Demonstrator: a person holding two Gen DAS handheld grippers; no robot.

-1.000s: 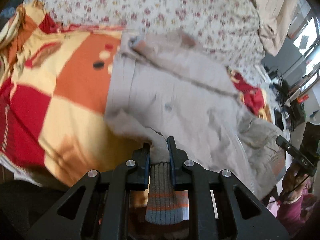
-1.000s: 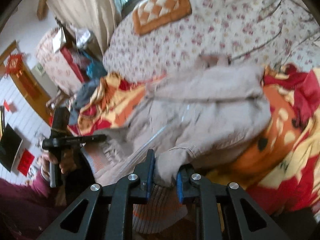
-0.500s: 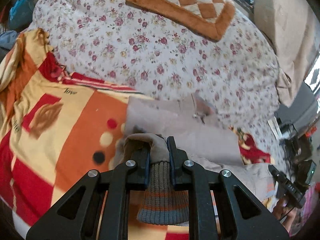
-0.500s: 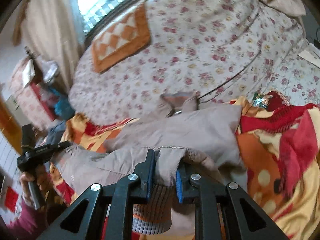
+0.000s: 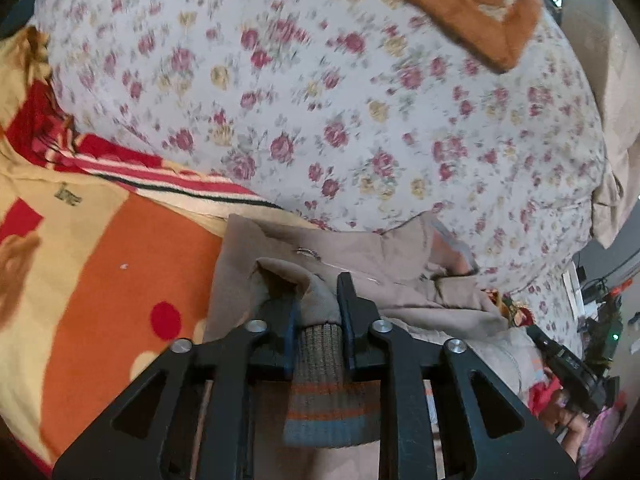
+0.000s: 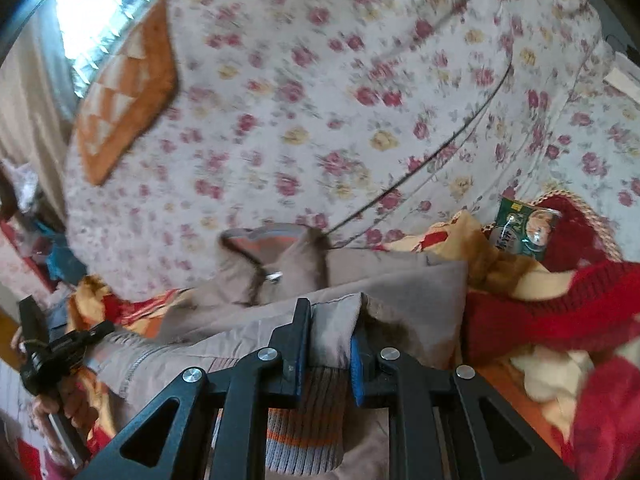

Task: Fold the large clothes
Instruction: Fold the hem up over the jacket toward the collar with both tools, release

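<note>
A large beige jacket (image 5: 360, 264) with striped knit hem lies on an orange, red and yellow blanket (image 5: 100, 280), its collar (image 6: 272, 256) toward the floral quilt. My left gripper (image 5: 318, 300) is shut on the jacket's hem corner, the ribbed band (image 5: 320, 380) hanging between the fingers. My right gripper (image 6: 330, 320) is shut on the other hem corner, with the ribbed band (image 6: 308, 420) below it. Both hold the hem low over the upper part of the jacket (image 6: 400, 288), near the collar.
A floral quilt mound (image 5: 340, 100) rises right behind the jacket, with an orange checked cushion (image 5: 460, 4) on top. A green snack packet (image 6: 524, 232) and a red knit cloth (image 6: 560, 312) lie to the right. The other hand-held gripper (image 6: 52, 352) shows at the left.
Both grippers have carried the jacket's hem forward over its body toward the collar and lowered it. The jacket is now folded over on itself and the quilt fills the views.
</note>
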